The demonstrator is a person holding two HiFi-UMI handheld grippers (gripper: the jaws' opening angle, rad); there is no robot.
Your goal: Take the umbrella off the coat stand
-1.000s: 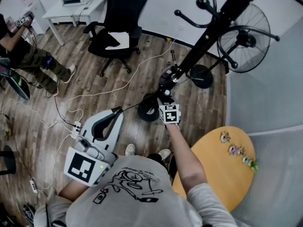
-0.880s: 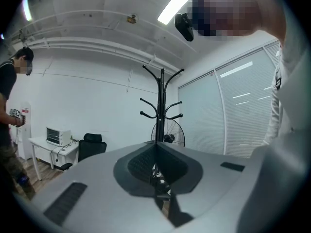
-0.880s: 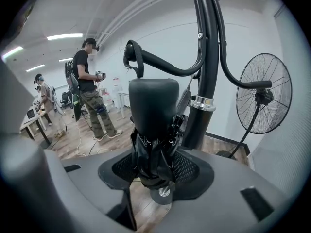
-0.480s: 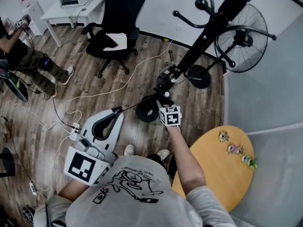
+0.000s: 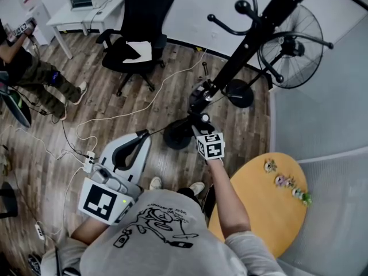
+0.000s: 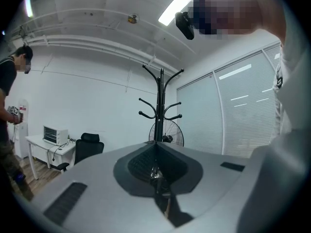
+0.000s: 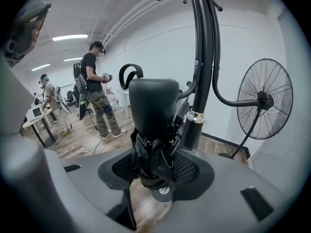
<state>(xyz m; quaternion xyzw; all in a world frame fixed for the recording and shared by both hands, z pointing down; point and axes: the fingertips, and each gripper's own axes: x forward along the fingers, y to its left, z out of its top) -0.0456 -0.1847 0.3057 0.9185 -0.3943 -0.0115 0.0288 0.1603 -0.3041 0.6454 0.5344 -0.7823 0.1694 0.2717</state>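
The black coat stand [image 5: 253,33] slants from the upper right down to its round base [image 5: 175,135]. A folded black umbrella [image 5: 199,99] lies along the pole's lower part. My right gripper [image 5: 198,118] is shut on it just below the marker cube. In the right gripper view the umbrella [image 7: 153,130] fills the gap between the jaws of the right gripper [image 7: 158,171], its metal tip toward the camera and the pole [image 7: 201,57] just behind. My left gripper [image 5: 141,134] hangs low at the left, shut and holding nothing. In its own view the left gripper [image 6: 155,171] faces the distant stand [image 6: 159,106].
A standing fan [image 5: 290,45] is right of the stand. A black office chair [image 5: 141,36] and a white desk [image 5: 80,10] stand behind. Cables [image 5: 115,117] trail over the wood floor. A round wooden table [image 5: 259,211] with small figures [image 5: 284,181] is at the right. A person [image 5: 29,68] stands at far left.
My right gripper has risen a little with the umbrella held in it, drawing slightly away from the stand's base. The left gripper has stayed still.
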